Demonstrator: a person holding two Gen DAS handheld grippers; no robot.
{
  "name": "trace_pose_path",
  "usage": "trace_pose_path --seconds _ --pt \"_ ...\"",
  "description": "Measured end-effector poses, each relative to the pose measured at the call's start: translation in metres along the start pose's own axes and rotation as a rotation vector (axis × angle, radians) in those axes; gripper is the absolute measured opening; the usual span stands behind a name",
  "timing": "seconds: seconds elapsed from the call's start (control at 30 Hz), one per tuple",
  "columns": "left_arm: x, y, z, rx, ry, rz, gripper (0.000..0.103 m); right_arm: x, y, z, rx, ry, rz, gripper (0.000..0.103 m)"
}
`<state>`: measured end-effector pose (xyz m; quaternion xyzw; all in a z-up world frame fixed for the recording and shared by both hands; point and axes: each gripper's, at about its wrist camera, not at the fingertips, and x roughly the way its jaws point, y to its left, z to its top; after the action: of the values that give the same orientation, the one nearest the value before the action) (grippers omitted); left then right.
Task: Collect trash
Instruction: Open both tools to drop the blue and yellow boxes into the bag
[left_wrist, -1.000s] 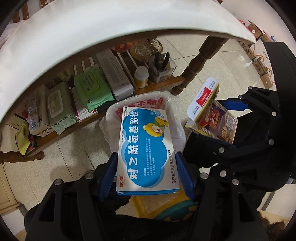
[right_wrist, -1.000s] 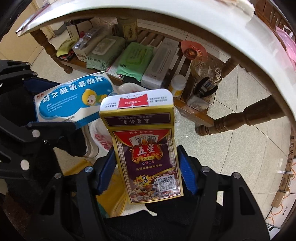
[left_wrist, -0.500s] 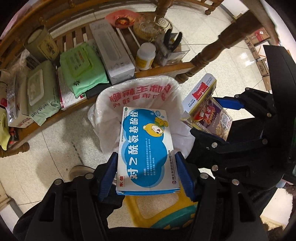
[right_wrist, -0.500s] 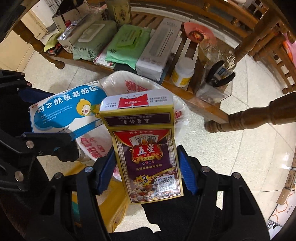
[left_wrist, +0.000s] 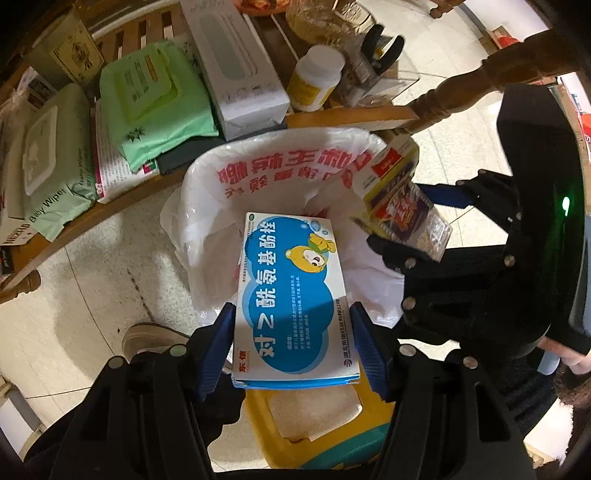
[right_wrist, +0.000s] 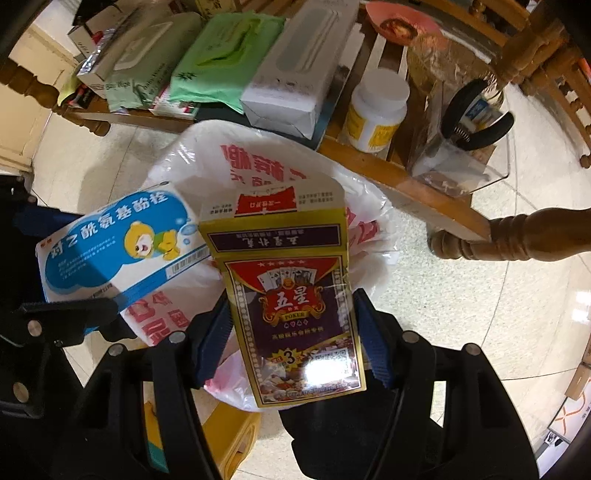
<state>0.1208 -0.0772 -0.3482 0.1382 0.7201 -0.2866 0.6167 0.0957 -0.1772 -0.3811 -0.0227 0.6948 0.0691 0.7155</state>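
My left gripper (left_wrist: 293, 345) is shut on a blue and white medicine box (left_wrist: 293, 295), held flat above the open mouth of a white bin bag with red print (left_wrist: 280, 173). My right gripper (right_wrist: 291, 343) is shut on a purple and gold playing-card box (right_wrist: 295, 306), its top flap open, held over the same bag (right_wrist: 258, 162). The card box also shows in the left wrist view (left_wrist: 402, 206) at the bag's right rim. The medicine box shows at the left of the right wrist view (right_wrist: 118, 240).
A low wooden shelf (left_wrist: 122, 192) behind the bag holds wipes packs (left_wrist: 151, 103), a long white box (left_wrist: 236, 66), a white pill bottle (left_wrist: 317, 77) and a clear holder with pliers (right_wrist: 469, 122). A turned table leg (right_wrist: 517, 240) stands right. A yellow stool (left_wrist: 314, 417) is below me.
Both grippers have moved down and forward from under the tabletop edge to over the bag's mouth, each keeping its box. The bag now looks larger and closer.
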Motion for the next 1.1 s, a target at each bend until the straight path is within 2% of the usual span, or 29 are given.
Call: trace_pose_path --seconds 0.47,0.7,0.87,0.93,1.0,1.1 --pt "0.041 0.011 0.013 -0.023 0.097 0.007 0.061 0.031 0.0 0.015 -0.006 0.056 0.047 0.063" --pt "0.057 0.019 0.019 -0.045 0.117 0.009 0.061 0.039 0.0 0.018 0.007 0.083 0.081 0.063" --pt "0.064 0.026 0.02 -0.072 0.138 -0.022 0.062 0.042 -0.002 0.021 0.019 0.089 0.096 0.064" --pt "0.065 0.033 0.021 -0.1 0.144 -0.026 0.066 0.041 -0.006 0.022 0.027 0.09 0.109 0.064" --pt "0.064 0.039 0.022 -0.128 0.135 -0.018 0.077 0.043 -0.01 0.023 0.031 0.1 0.112 0.071" --pt "0.062 0.045 0.022 -0.146 0.13 -0.028 0.079 0.042 -0.013 0.022 0.038 0.092 0.11 0.073"
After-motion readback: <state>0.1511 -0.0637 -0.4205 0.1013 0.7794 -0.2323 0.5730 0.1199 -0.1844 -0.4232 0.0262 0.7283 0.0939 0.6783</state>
